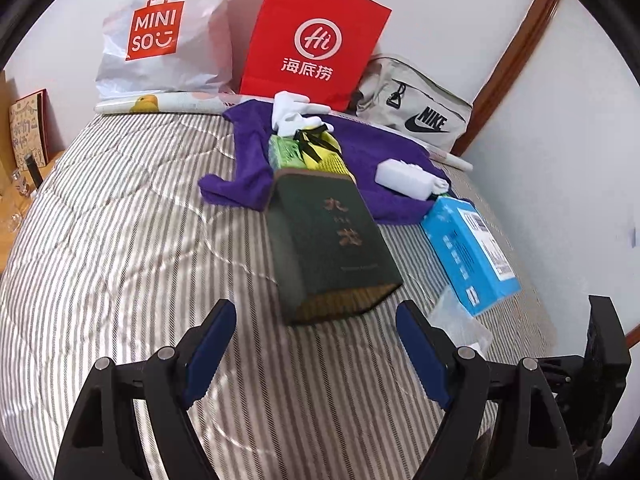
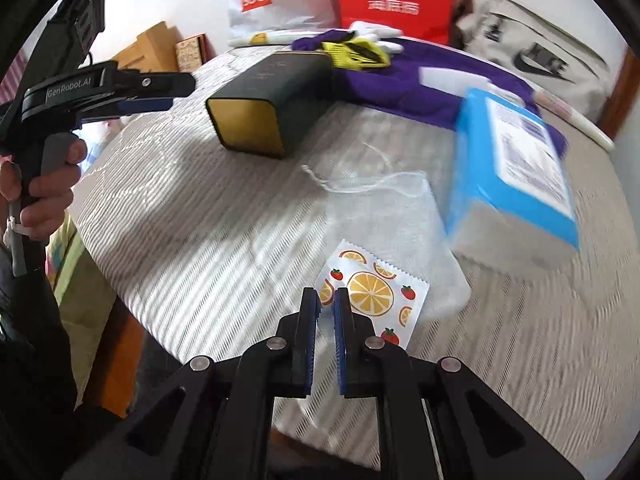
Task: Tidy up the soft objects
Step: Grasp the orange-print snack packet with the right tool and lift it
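In the right wrist view my right gripper (image 2: 325, 294) is shut on the left edge of a small fruit-print cloth (image 2: 380, 300). The cloth lies over a see-through drawstring pouch (image 2: 400, 208) on the striped bed. My left gripper (image 1: 314, 306) is open with nothing between its pads, just short of a dark green box (image 1: 332, 240) lying on its side. Further back a purple towel (image 1: 248, 148) carries white socks (image 1: 288, 110), a yellow cloth with a black ribbon (image 1: 324, 148), a green sponge (image 1: 284, 152) and a white foam block (image 1: 404, 178). A hand (image 2: 44, 192) holds the left gripper (image 2: 176, 90) at the far left.
A blue carton (image 1: 470, 252) lies right of the green box. Against the wall stand a white Miniso bag (image 1: 160, 40), a red paper bag (image 1: 312, 48) and a grey Nike bag (image 1: 420, 108). The bed's left edge (image 2: 120, 280) drops to the floor, beside a wooden side table (image 1: 24, 200).
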